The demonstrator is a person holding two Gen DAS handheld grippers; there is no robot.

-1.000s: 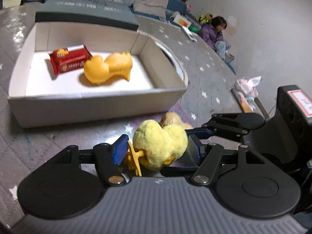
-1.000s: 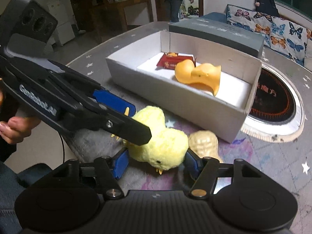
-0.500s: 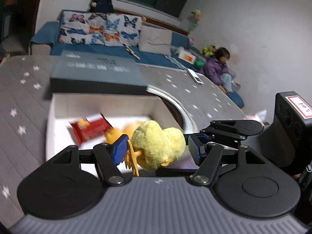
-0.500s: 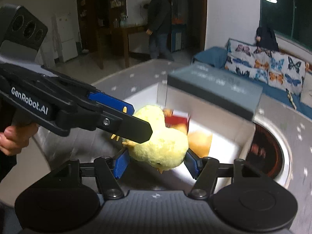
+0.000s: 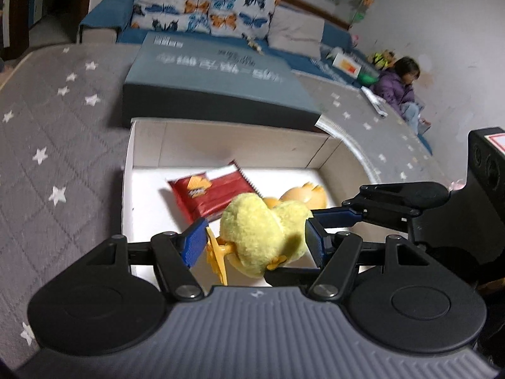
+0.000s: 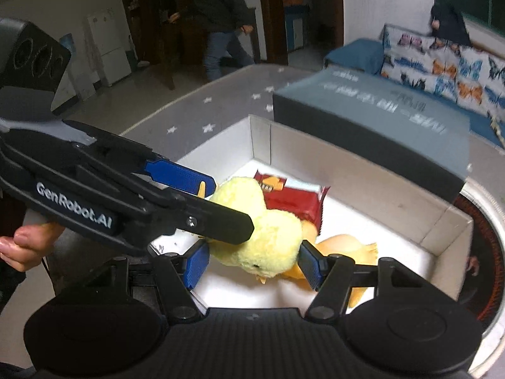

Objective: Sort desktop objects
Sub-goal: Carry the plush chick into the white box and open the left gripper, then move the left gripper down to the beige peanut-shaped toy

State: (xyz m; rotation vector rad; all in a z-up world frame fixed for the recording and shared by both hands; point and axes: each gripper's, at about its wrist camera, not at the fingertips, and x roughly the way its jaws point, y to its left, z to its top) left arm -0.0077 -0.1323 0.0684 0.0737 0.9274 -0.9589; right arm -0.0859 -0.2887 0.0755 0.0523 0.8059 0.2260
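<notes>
A yellow plush chick (image 5: 262, 237) (image 6: 265, 237) hangs in the air above the white open box (image 5: 221, 139) (image 6: 363, 189). My left gripper (image 5: 252, 243) and my right gripper (image 6: 252, 265) are both shut on the plush chick, one from each side. In the box lie a red snack packet (image 5: 208, 192) (image 6: 293, 199) and an orange rubber duck (image 5: 303, 194) (image 6: 344, 246), partly hidden behind the chick.
A grey-blue box lid (image 5: 214, 82) (image 6: 378, 120) lies just behind the white box on the grey star-patterned tablecloth (image 5: 56, 126). A round hob (image 6: 483, 252) is set in the table to the right. A sofa (image 5: 221, 12) and people are in the room behind.
Both grippers lifted the plush chick off the table and carried it over the white box. It now hangs above the packet and the duck.
</notes>
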